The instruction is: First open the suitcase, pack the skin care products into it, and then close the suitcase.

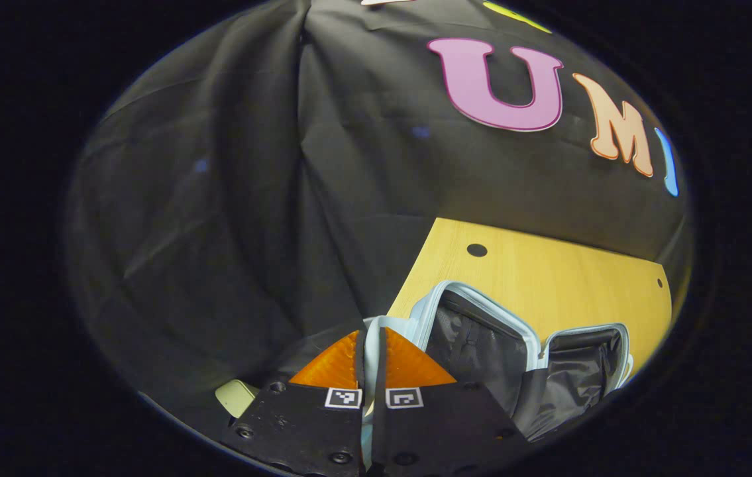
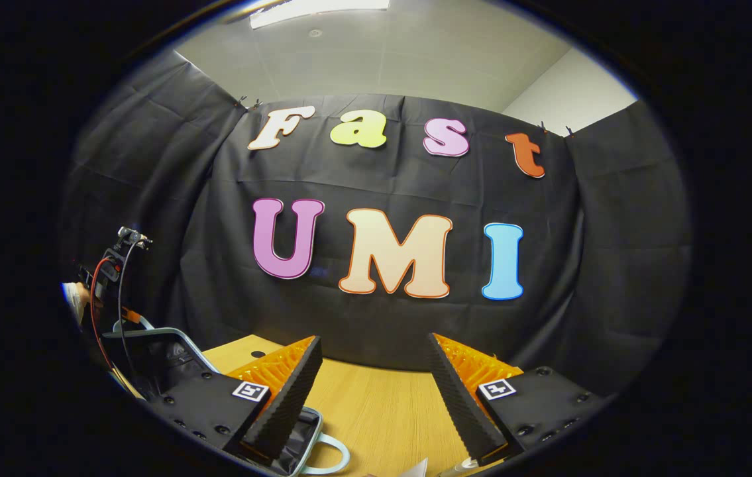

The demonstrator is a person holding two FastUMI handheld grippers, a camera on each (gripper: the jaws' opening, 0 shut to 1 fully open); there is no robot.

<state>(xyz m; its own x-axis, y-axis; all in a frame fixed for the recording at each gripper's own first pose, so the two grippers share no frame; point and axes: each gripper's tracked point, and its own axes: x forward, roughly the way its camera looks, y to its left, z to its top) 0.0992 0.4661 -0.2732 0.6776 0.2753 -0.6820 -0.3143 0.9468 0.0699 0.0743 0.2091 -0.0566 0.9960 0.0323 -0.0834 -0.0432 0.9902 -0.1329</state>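
Observation:
The pale blue suitcase lies open on the wooden table, its black lining showing in both halves. My left gripper is shut on the pale blue rim of the nearer half, which runs up between the orange fingers. In the right gripper view the raised half stands at the far left, with the left gripper and a hand on it. The suitcase handle lies by my right gripper, which stands wide open above the table with nothing between its fingers. A white object's tip shows at the bottom edge.
The black cloth wall hangs close behind the table's far edge. Bare wood lies under the right gripper. A small cream-coloured thing sits low beside the left gripper's body. The table has a round hole near its back.

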